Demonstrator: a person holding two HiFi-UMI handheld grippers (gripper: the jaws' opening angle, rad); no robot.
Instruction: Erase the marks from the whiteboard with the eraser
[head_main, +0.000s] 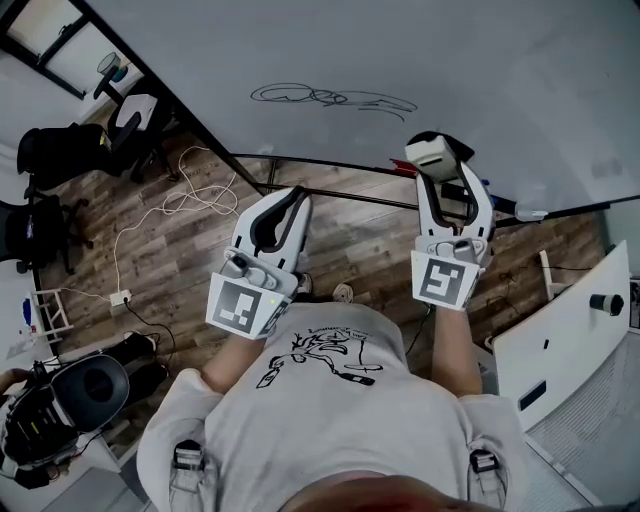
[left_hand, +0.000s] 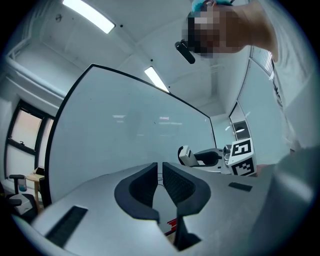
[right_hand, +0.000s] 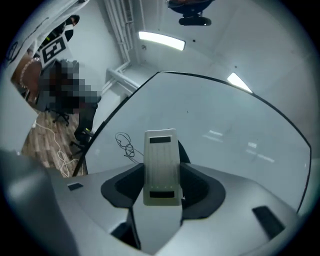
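The right hand-held gripper (head_main: 437, 165) pinched the eraser (head_main: 432, 152) between its jaws. In the right gripper view the pale, ribbed eraser (right_hand: 161, 167) stood upright in that hand-held gripper (right_hand: 161, 175) and pointed at the whiteboard (right_hand: 225, 120). The marks (right_hand: 125, 144), a looping dark scribble, lay at about 10 o'clock from it. In the head view the marks (head_main: 335, 99) sat at 12 o'clock on the whiteboard (head_main: 480, 60), at about 11 o'clock from the eraser and well apart from it. Whether the eraser touched the board could not be told. The left hand-held gripper (head_main: 288, 200) was held at 9 o'clock from the right one, over the wood floor (head_main: 200, 270). In its own view the left hand-held gripper (left_hand: 160, 169) had its jaws pressed almost together, only a thin slit between them and nothing in it. At 2 o'clock from those jaws, that view showed the right hand-held gripper (left_hand: 192, 157) with the eraser (left_hand: 184, 156) before the whiteboard (left_hand: 130, 125). A white cable (head_main: 170, 205) trailed across the floor at 9 o'clock.
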